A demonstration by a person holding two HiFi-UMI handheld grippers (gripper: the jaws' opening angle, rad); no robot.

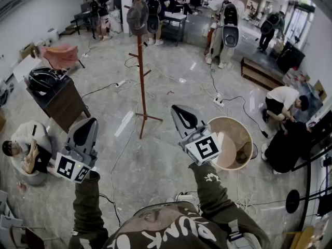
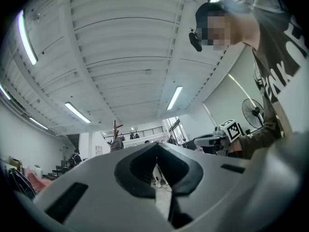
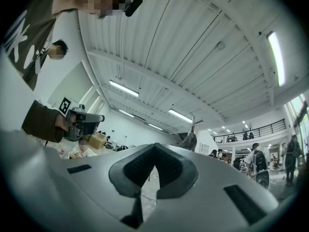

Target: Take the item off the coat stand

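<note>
Since the grey fabric cap (image 1: 137,15) hangs atop the reddish wooden coat stand (image 1: 141,82), with left gripper (image 1: 89,123) and right gripper (image 1: 179,111) well short, fingers together and empty, nothing's done yet.

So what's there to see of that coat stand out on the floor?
The coat stand is a slim reddish-brown pole, wood by its look, standing upright on the grey floor. Short pegs angle up from the pole, and splayed legs carry it at the foot. A grey cap hangs at its top.
</note>
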